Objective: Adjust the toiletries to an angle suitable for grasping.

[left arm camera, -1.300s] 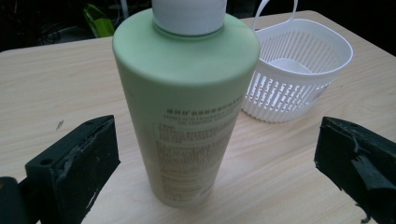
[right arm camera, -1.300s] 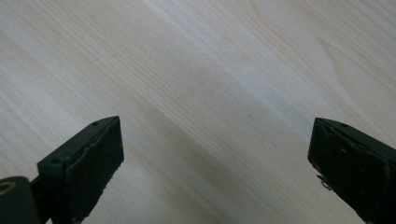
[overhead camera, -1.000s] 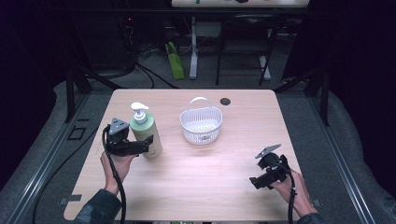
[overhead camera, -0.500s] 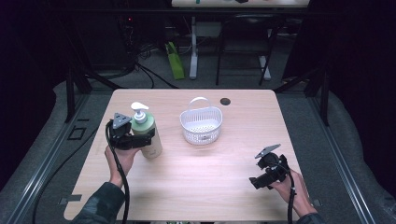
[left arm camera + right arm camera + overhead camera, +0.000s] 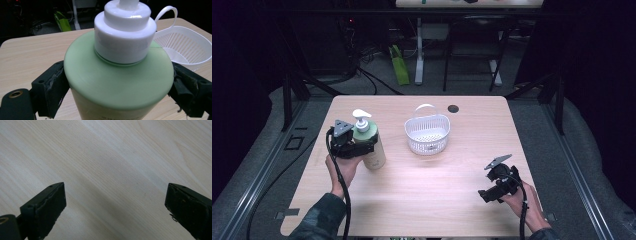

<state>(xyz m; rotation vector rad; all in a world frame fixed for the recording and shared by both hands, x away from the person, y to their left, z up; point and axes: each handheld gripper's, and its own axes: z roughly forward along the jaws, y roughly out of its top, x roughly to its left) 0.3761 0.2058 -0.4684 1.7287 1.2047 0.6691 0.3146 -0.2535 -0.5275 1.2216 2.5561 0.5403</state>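
Observation:
A pale green pump bottle [image 5: 373, 148] with a white pump head stands at the table's left, leaning slightly. My left gripper [image 5: 365, 148] is shut on its shoulder from the left. In the left gripper view both black jaws press against the bottle [image 5: 117, 75] on either side, just under the white collar. My right gripper [image 5: 485, 194] rests low over the table's front right, held in a hand. It is open, and bare wood lies between its jaws [image 5: 115, 202].
A white slotted basket [image 5: 427, 141] with a raised handle stands at the table's centre back, just right of the bottle; its rim [image 5: 200, 31] is close behind the bottle. A dark round hole [image 5: 453, 108] marks the tabletop's far edge.
My left gripper slid right until its jaws came around the bottle and closed on it; the bottle now leans a little. The right gripper stayed in place.

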